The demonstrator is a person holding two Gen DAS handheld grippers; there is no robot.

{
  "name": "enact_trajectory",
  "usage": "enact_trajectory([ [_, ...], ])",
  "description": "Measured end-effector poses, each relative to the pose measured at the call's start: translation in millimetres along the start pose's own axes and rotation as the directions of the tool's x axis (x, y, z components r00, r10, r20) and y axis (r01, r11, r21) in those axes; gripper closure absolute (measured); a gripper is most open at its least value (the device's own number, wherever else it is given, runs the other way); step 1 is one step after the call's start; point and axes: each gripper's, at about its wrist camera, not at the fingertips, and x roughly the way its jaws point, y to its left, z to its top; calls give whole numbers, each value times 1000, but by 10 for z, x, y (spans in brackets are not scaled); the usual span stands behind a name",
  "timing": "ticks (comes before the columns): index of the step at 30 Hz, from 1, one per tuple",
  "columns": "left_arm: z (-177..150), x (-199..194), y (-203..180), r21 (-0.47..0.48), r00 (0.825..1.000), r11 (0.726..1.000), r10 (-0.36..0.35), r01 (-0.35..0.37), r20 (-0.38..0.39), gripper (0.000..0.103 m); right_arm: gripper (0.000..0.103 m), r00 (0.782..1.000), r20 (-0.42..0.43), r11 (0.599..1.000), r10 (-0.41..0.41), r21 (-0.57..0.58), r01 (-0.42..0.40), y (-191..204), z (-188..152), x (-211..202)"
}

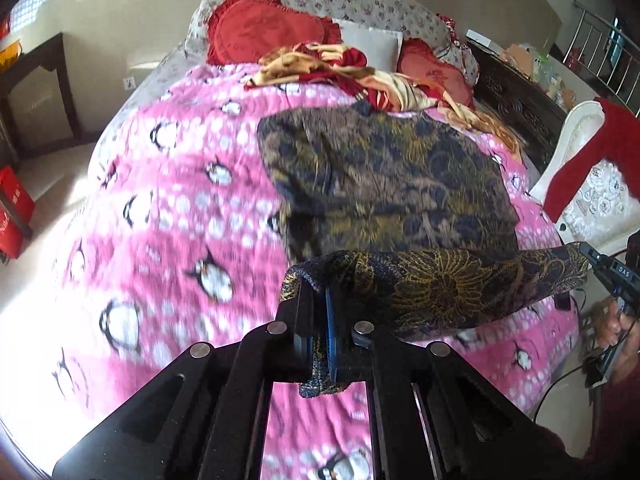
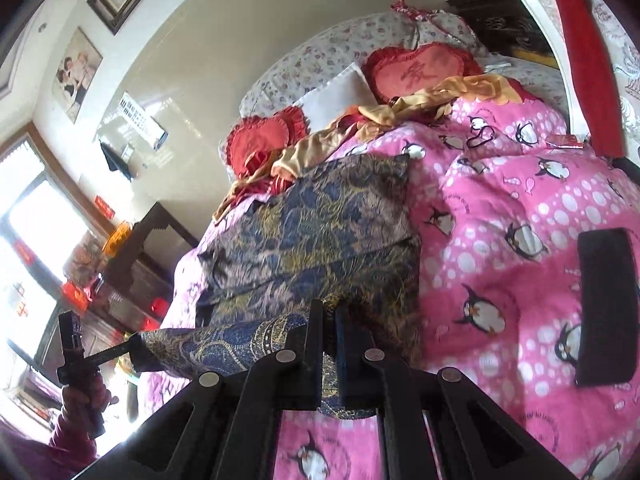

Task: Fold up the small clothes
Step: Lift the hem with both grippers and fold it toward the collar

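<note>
- Task status: fold looks mid-way, judging by the lie. The garment (image 1: pixel 384 176), dark blue/gold floral print, is spread on the pink penguin blanket (image 1: pixel 160 208) on the bed; near hem is lifted off the blanket, far part lies flat-ish w/ some wrinkles.
- Left tool (image 1: pixel 318 320): fingers pressed together on one corner of the near hem; cloth bunches betw. the pads and hangs a bit below them.
- Right tool (image 2: pixel 329 328): also pinching the garment, at the other corner of that hem; cloth visible betw. its fingers.
- Hem is stretched taut betw. my two tools, held above the blanket, as a band across the near side in both views.
- Rel. to the tools: rest of the garment lies ahead of and below both, toward the red heart cushions (image 1: pixel 256 32) at the head of the bed.
- Left to do, my guess: carry the hem fwd over the flat part, lay it down, release, then further folds. No finished fold visible yet.
- Red/gold cloth (image 1: pixel 340 68) heaped beyond the garment; looks to touch the far edge, can't tell for sure.
</note>
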Motion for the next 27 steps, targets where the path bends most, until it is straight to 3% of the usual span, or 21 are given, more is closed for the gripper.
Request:
enact_trajectory([
  [10,601,363,-15,3,1000,1000,18,-18,21,100,99,995,94,999,-31,32,28,-86,661,295],
  [13,638,386,-59,22,1000,1000,16,-16,23,100,99,999,33,1000,-29,10,29,-58,746,445],
  [16,631,405,-73,37,1000,999,21,-22,20,100,99,995,-56,995,-81,-58,78,50,655,625],
  [17,624,416,-60,34,1000,999,22,-23,16,100,95,991,-102,993,-89,-83,80,69,592,718],
  [20,595,456,-16,12,1000,1000,25,-25,-2,100,51,968,-173,979,-182,-120,163,30,444,948],
  [23,566,473,18,3,999,1000,30,-30,-13,100,51,952,-206,971,-227,-116,207,-77,324,1144],
  [25,549,474,34,-1,999,1000,30,-30,-17,100,63,929,-240,956,-283,-149,253,-115,278,1270],
  [27,530,482,37,-1,999,999,34,-34,-21,100,87,920,-266,953,-288,-171,249,-127,220,1363],
])
